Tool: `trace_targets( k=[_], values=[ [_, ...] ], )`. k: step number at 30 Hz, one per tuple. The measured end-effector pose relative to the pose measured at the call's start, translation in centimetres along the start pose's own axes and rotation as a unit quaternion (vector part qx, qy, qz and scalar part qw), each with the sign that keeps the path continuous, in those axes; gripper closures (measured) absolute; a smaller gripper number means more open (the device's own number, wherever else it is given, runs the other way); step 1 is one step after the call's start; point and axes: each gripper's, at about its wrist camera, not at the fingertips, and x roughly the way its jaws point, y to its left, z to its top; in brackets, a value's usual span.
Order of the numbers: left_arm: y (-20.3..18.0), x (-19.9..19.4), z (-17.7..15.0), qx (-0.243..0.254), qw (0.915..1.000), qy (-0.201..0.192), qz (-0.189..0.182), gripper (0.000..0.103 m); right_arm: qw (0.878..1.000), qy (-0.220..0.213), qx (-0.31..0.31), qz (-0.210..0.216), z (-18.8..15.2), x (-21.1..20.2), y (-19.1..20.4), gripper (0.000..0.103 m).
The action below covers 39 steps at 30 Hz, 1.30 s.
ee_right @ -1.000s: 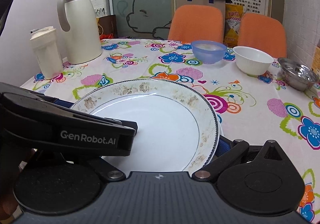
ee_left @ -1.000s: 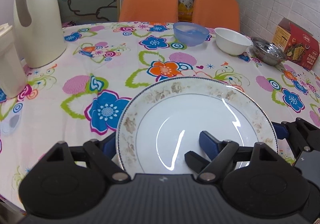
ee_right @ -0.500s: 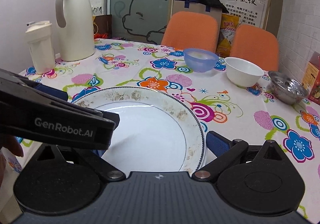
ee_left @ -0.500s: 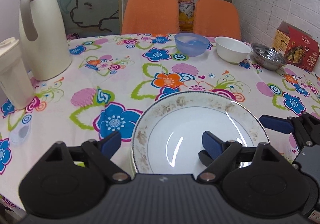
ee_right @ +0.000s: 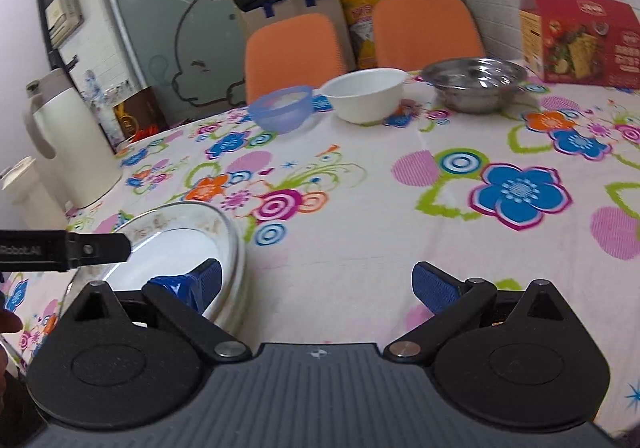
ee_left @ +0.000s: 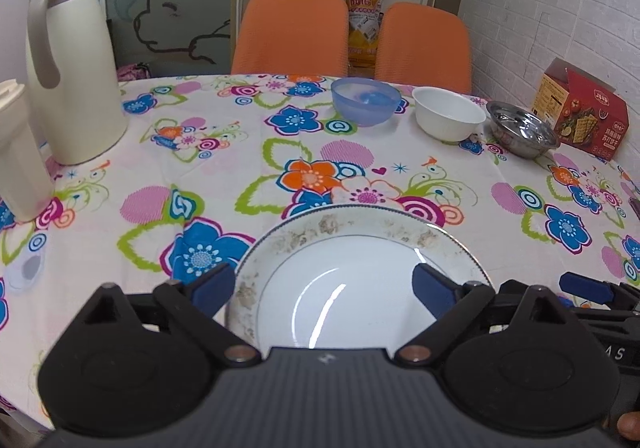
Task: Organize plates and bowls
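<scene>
A white plate (ee_left: 352, 280) with a brown-patterned rim lies flat on the flowered tablecloth near the front edge. My left gripper (ee_left: 322, 288) is open, its blue fingertips to either side of the plate's near half, holding nothing. My right gripper (ee_right: 320, 286) is open over bare cloth to the right of the plate (ee_right: 176, 248), with its left fingertip just over the rim. Far across the table stand a blue bowl (ee_left: 366, 101), a white bowl (ee_left: 448, 117) and a steel bowl (ee_left: 522, 133) in a row.
A cream thermos jug (ee_left: 74, 79) and a white lidded cup (ee_left: 18, 151) stand at the left. A red cracker box (ee_left: 582, 115) sits at the far right near the brick wall. Two orange chairs (ee_left: 290, 33) are behind the table.
The plate has come down to rest on the table. Both grippers have drawn back from it, and the right one has swung to the right, off the plate.
</scene>
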Motion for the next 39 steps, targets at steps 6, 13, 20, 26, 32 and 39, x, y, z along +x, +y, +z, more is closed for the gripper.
trace_targets(
  k=[6,13,20,26,32,39],
  values=[
    [-2.8,0.8,0.8,0.014,0.9998,0.007,-0.012,0.009,0.999,0.007,0.034,-0.023,0.2,-0.4,-4.3,0.014],
    [-5.9,2.0,1.6,0.041,0.9987,0.015,-0.025,0.009,0.999,-0.002,-0.018,-0.03,6.4,1.1,-8.5,0.014],
    [-6.0,3.2,2.4,0.03,0.9985,0.023,-0.039,0.009,0.991,0.028,-0.064,-0.118,17.9,8.4,-12.6,0.014],
    [-4.1,4.0,3.4,0.012,0.9994,0.022,-0.024,0.009,0.974,0.127,-0.082,-0.167,20.9,17.3,-14.9,0.014],
    [-2.3,4.6,3.8,-0.008,0.9996,0.023,-0.013,0.009,0.961,0.196,-0.089,-0.176,20.6,21.1,-15.7,0.014],
    [-2.3,5.0,3.5,-0.019,0.9988,0.034,-0.03,0.009,0.953,0.258,-0.089,-0.127,19.8,19.7,-15.0,0.014]
  ],
)
